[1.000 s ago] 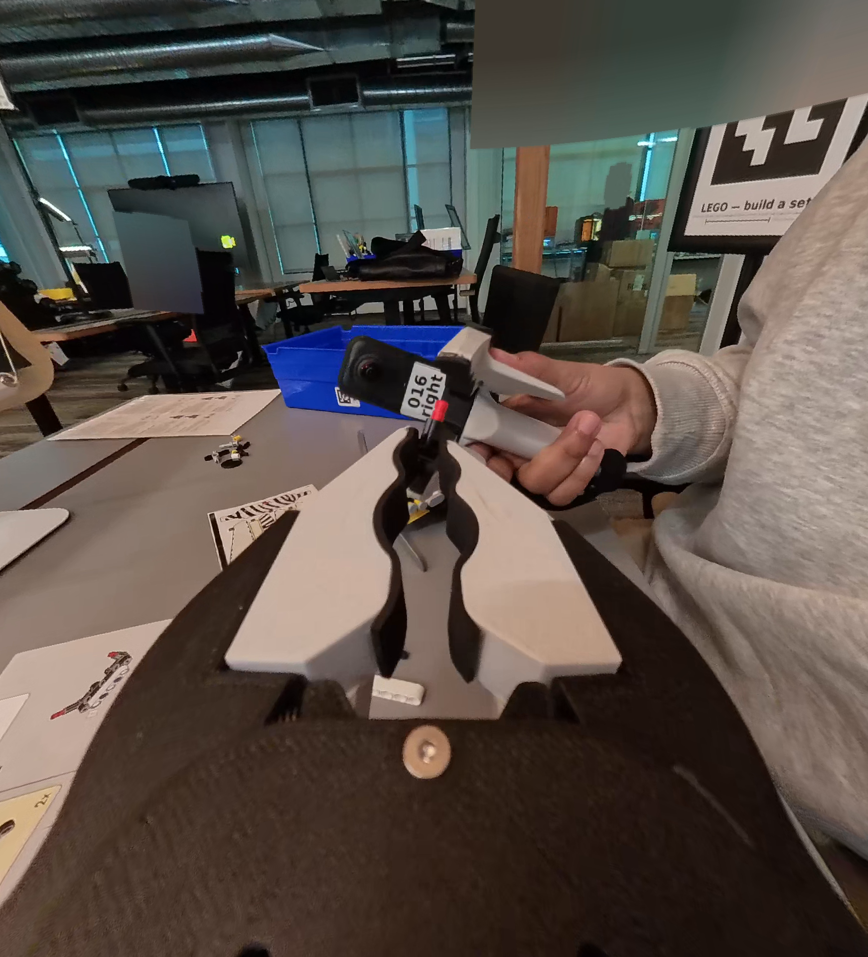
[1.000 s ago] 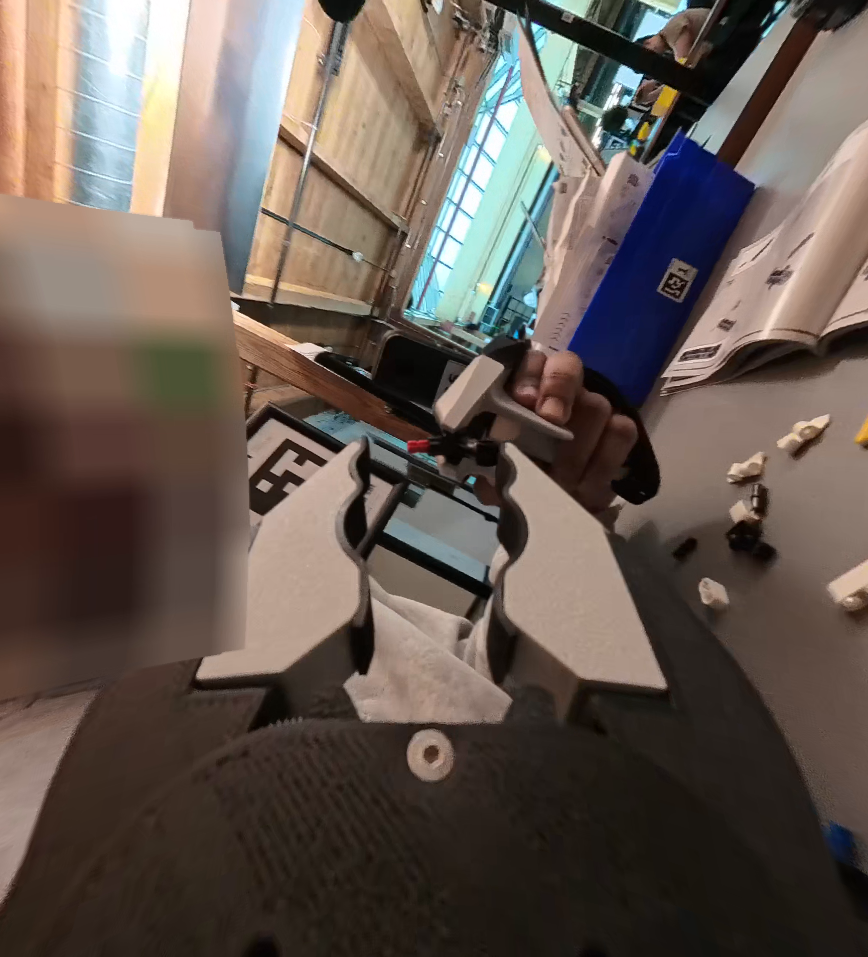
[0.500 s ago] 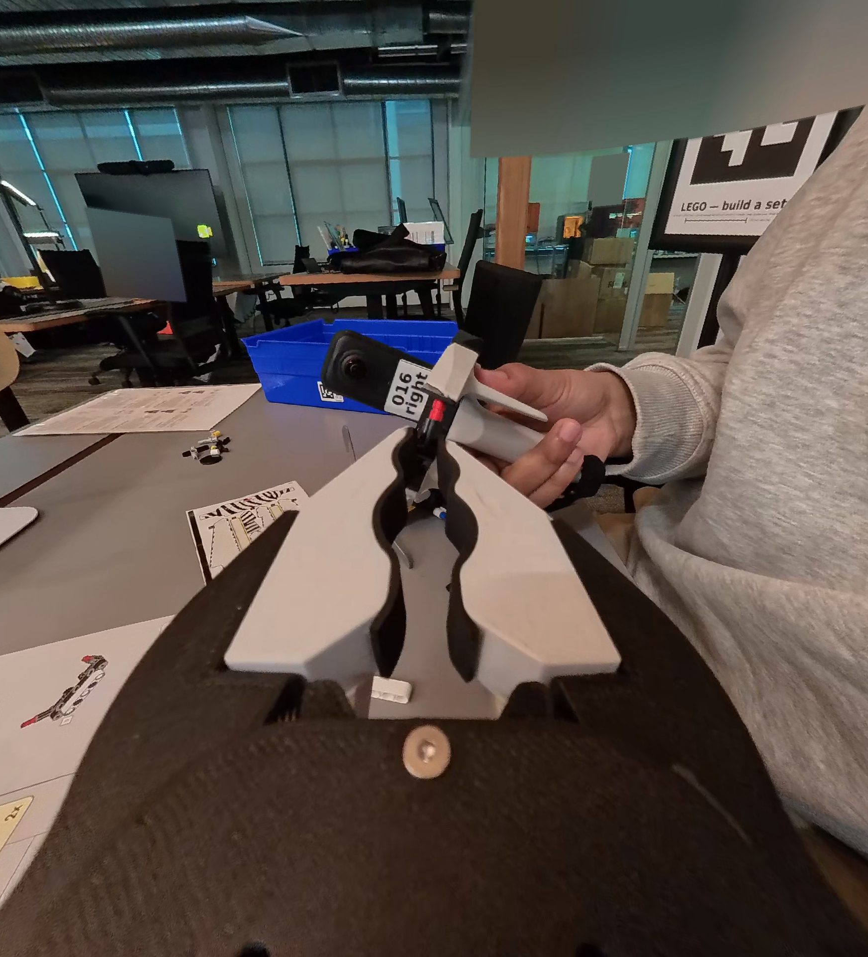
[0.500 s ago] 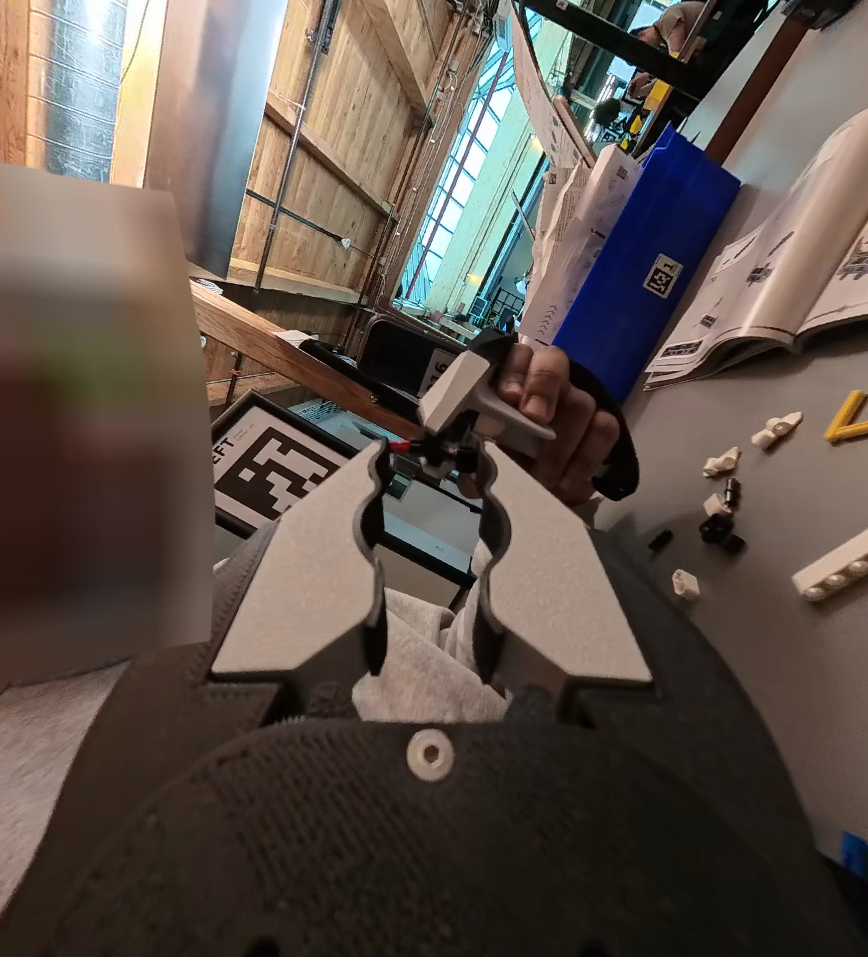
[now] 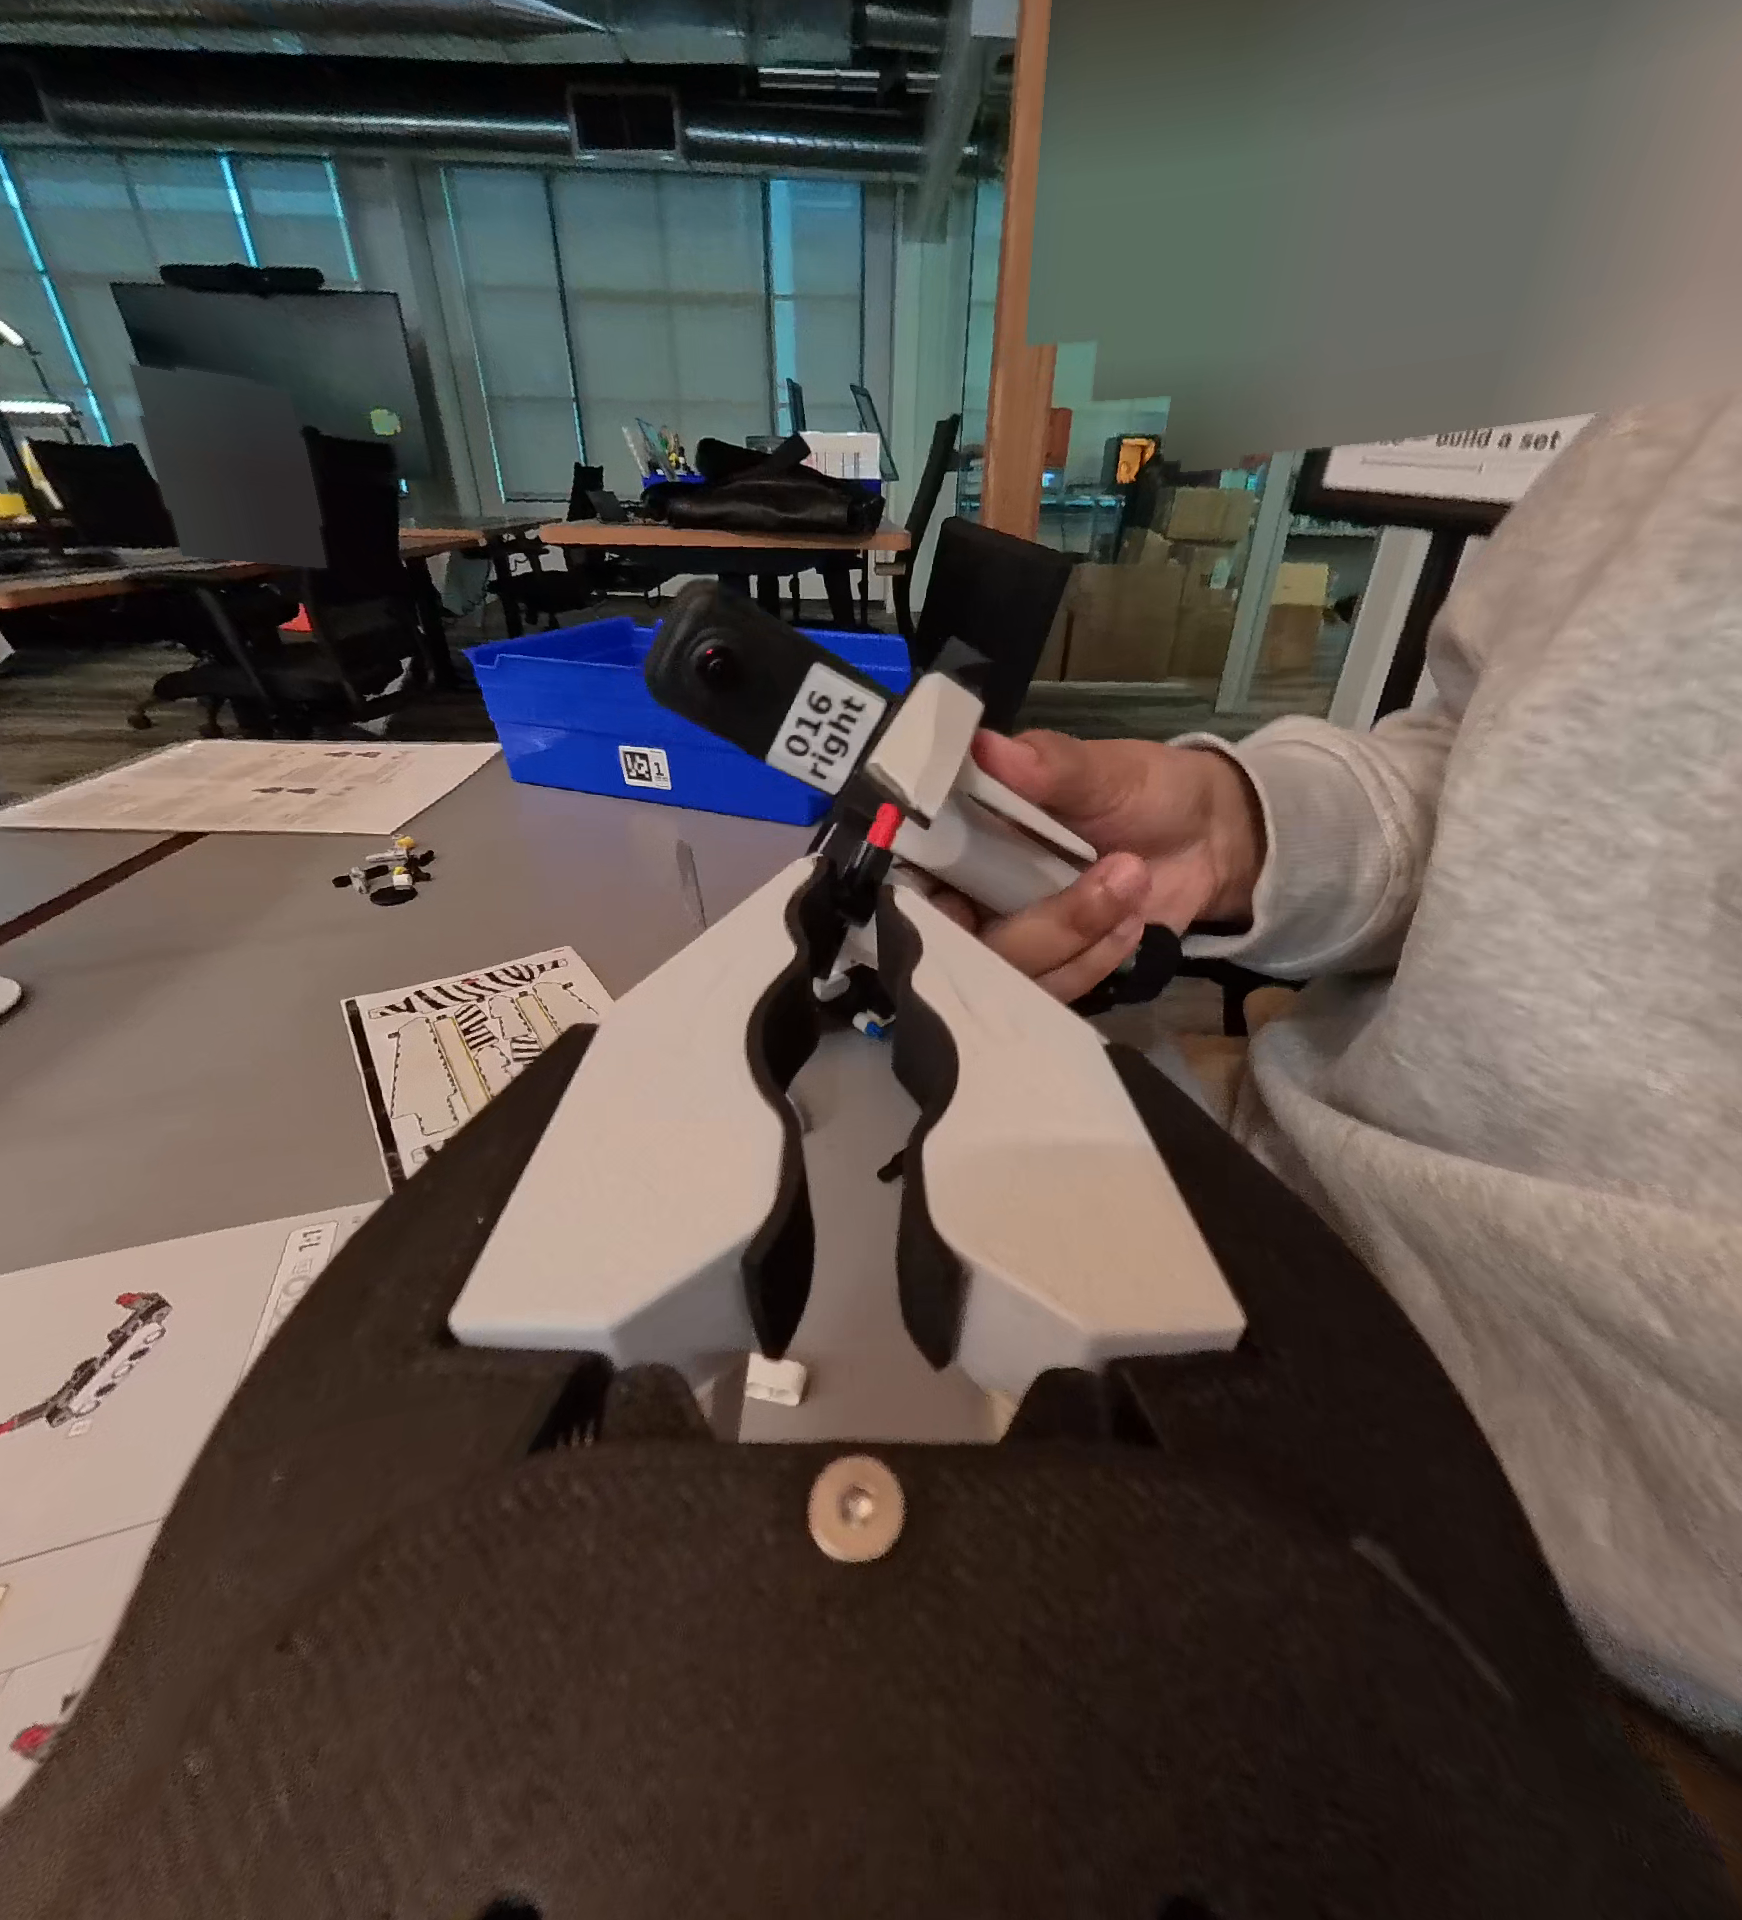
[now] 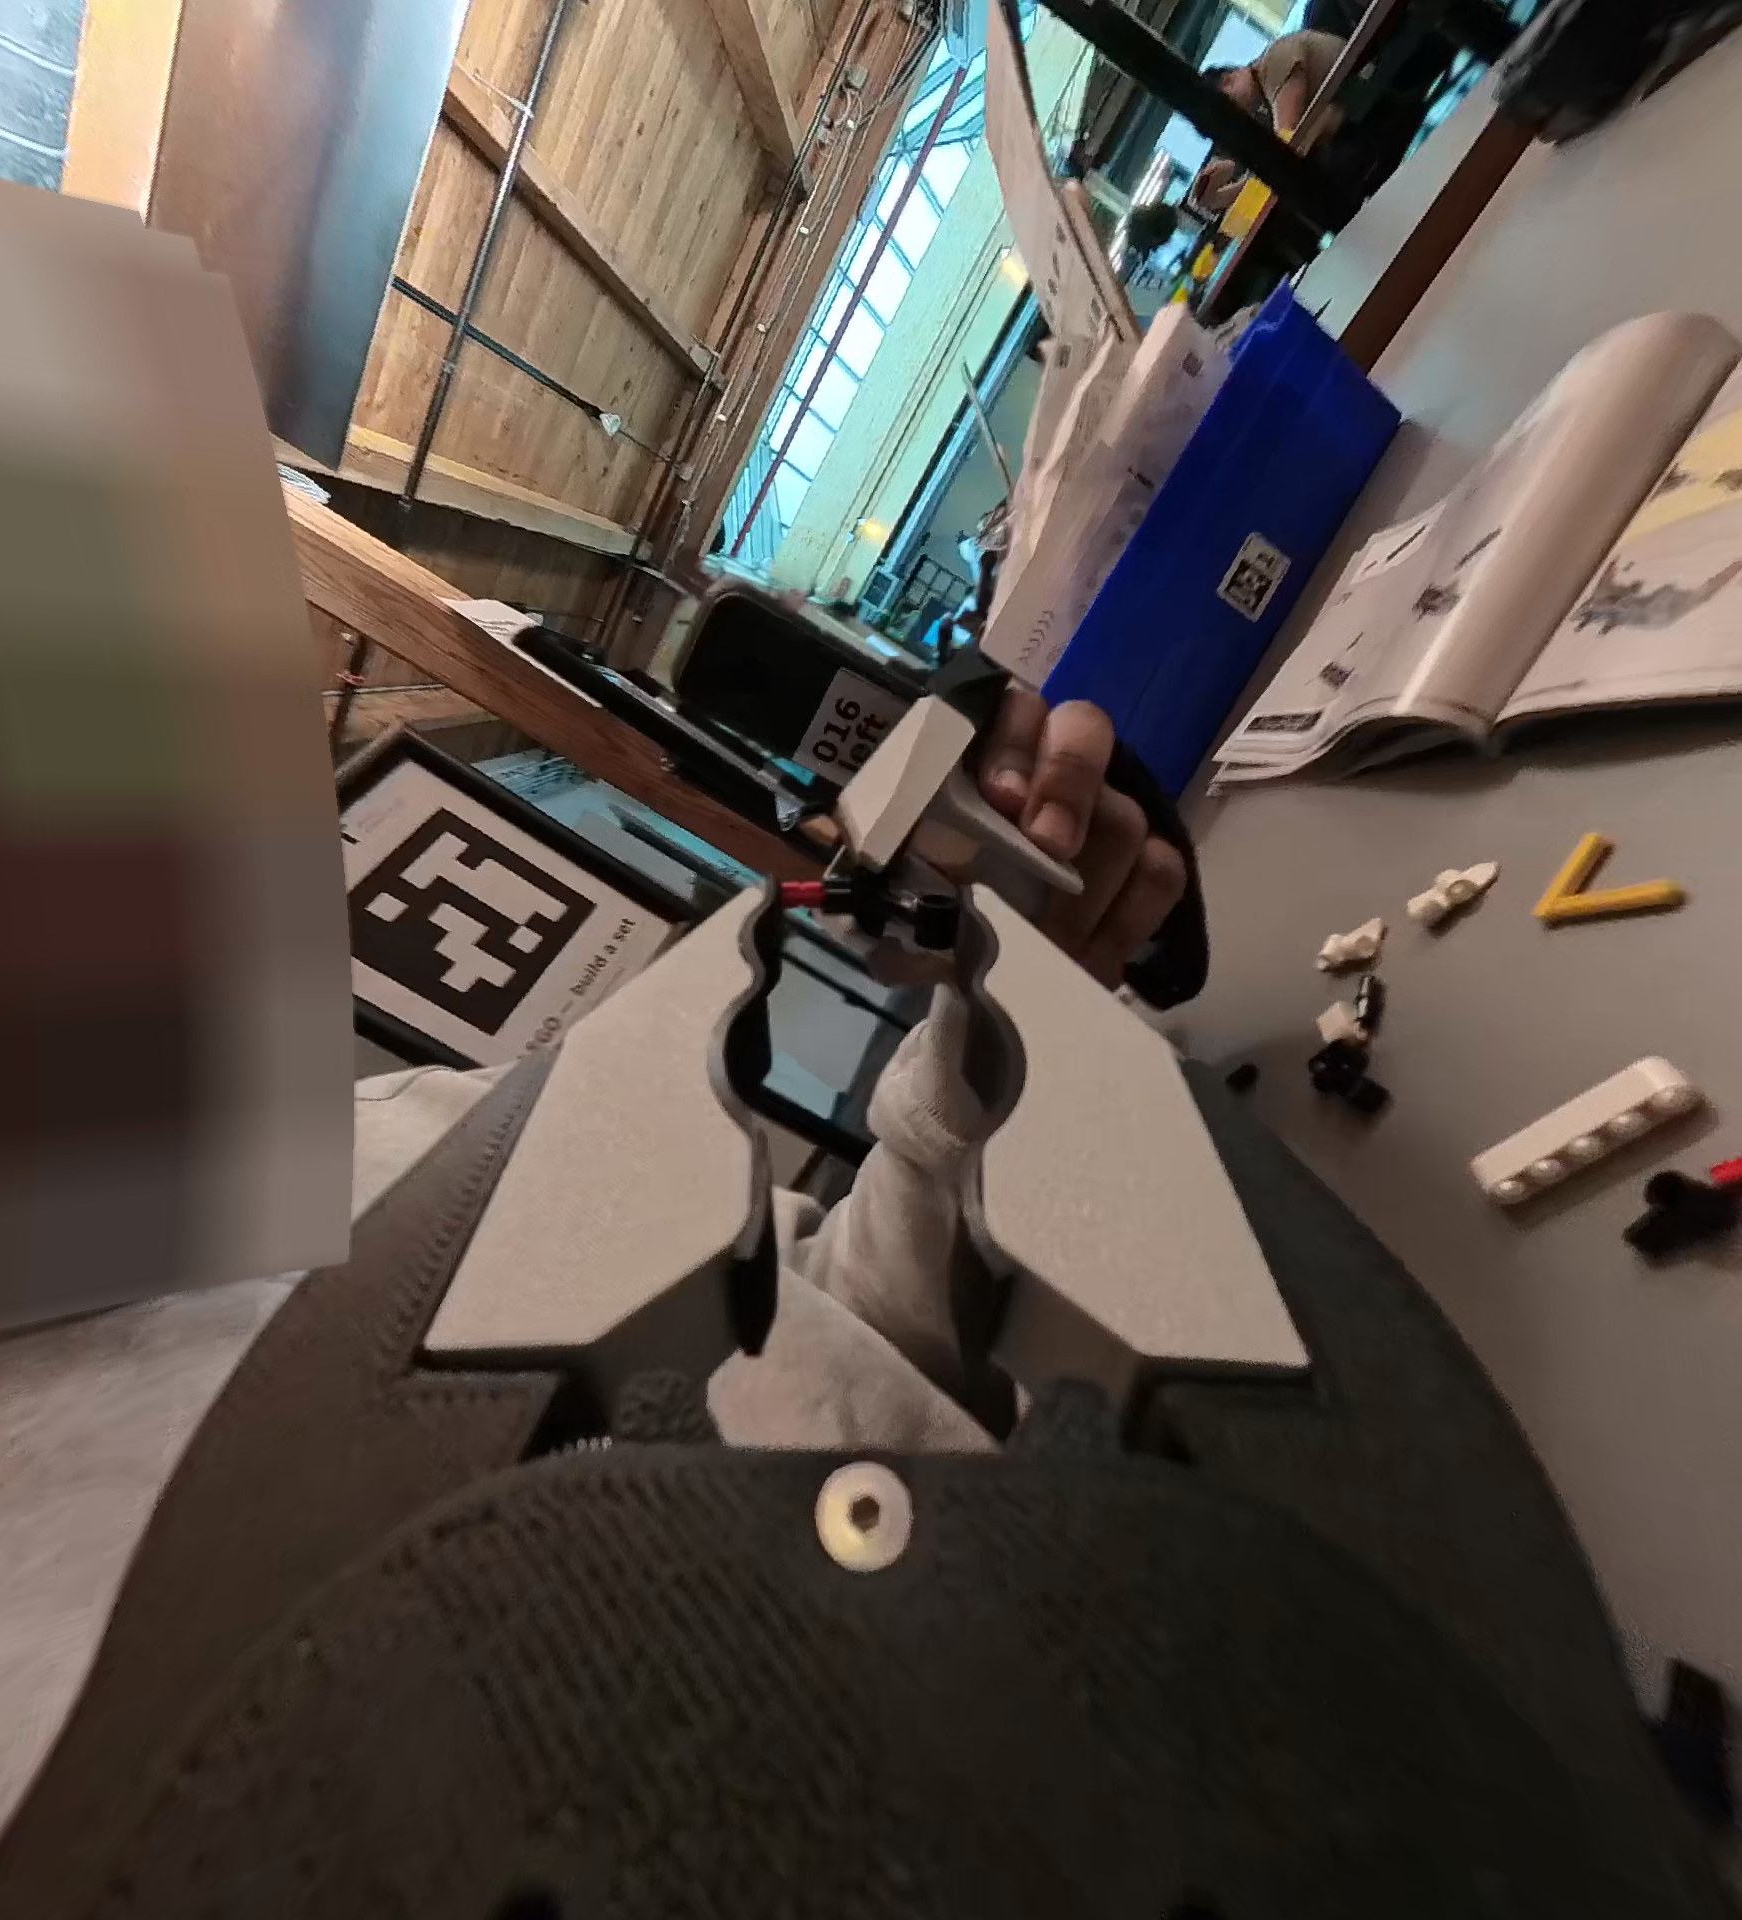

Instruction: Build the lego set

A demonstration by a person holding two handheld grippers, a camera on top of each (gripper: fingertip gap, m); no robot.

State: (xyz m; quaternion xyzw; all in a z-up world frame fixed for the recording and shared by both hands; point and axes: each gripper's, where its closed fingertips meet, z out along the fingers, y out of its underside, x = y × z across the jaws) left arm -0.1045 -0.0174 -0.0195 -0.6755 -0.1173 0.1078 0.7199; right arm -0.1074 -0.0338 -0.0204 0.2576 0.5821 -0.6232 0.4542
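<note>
Right gripper [image 6: 867,914] has widened since half a second ago and its view has rolled, so more of the table [image 6: 1469,1403] shows at lower right.

Nearest, its fingers are spread. The sub-assembly [image 6: 862,899] sits between their tips at frame centre, and I can't confirm that either pad touches it.

Left gripper [image 5: 851,883] is pinched on that same sub-assembly at its fingertips and holds it in the air above the table edge. It's a black connector cluster with a red axle end [image 5: 882,826] sticking out.

My read on handling: it's tiny, near weightless, rigid plastic with smooth faces, and the joints are friction-fit. A side load could pop a pin or twist it out of the pinch. I'd grip the black body with flat faces across the pads, not the thin axle, and push along the axle line.

Farther out at right, loose on the table:
- white beam [image 6: 1594,1143]
- spare red axle with black connector [image 6: 1719,1195]
- small white bits [image 6: 1454,891]
- yellow angled piece [image 6: 1605,888]

Beyond those, at upper right, are the open instruction booklet [image 6: 1573,623] and the blue bin [image 6: 1231,582].
</note>
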